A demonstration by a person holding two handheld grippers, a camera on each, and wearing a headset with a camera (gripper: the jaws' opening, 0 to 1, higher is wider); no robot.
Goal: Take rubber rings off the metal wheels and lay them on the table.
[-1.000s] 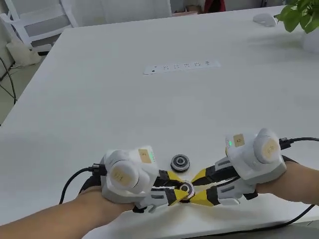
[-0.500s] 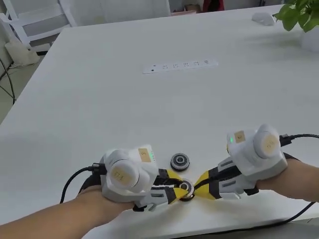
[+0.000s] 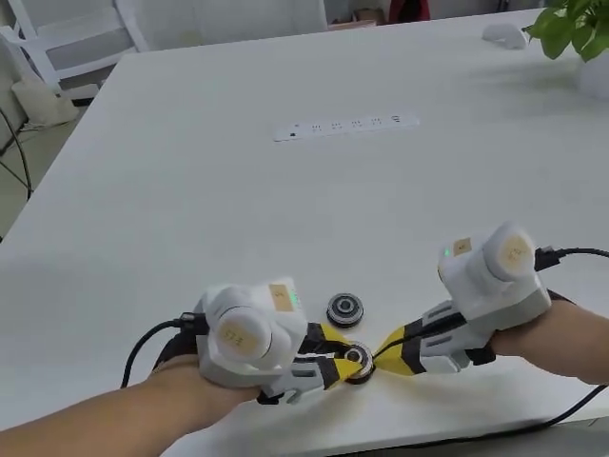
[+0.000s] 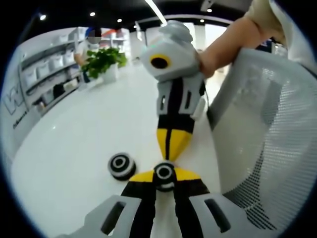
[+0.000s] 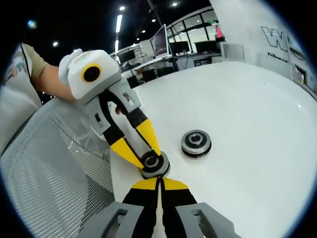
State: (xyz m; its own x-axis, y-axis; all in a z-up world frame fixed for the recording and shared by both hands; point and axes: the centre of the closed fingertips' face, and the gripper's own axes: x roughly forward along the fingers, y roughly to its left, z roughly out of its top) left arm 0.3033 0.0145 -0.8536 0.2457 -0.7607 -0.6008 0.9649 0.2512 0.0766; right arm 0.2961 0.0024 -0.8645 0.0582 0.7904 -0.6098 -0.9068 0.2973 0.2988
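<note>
right tongs were spread around the wheel a second ago. now they're pressed together, tips touching its right edge, and their body has tipped up a bit. left tongs haven't shifted.

state now:
- left tongs are clamped on the wheel from the left, one tip each side of it. we read that as a vise grip, so the wheel can't roll or slide while the other side works.
- right tongs are closed, nose on the ring opposite the left tips. we can't tell if any rubber is caught between them or if they're just butted against it.
- the wheel is low over the surface near its front edge. contact with the surface is unclear.
- second wheel lies flat just behind the held one, apart from both tongs, dark band still around it.

opposed grips make sense: pull forces cancel along one line instead of dragging the wheel.

our read: both rings are still on, and we're early in the first peel. next the right side needs a real bite on the rubber lip, then a pull away from the left. the risk is the closed nose slipping off the rim, or the wheel twisting in the left grip.
</note>
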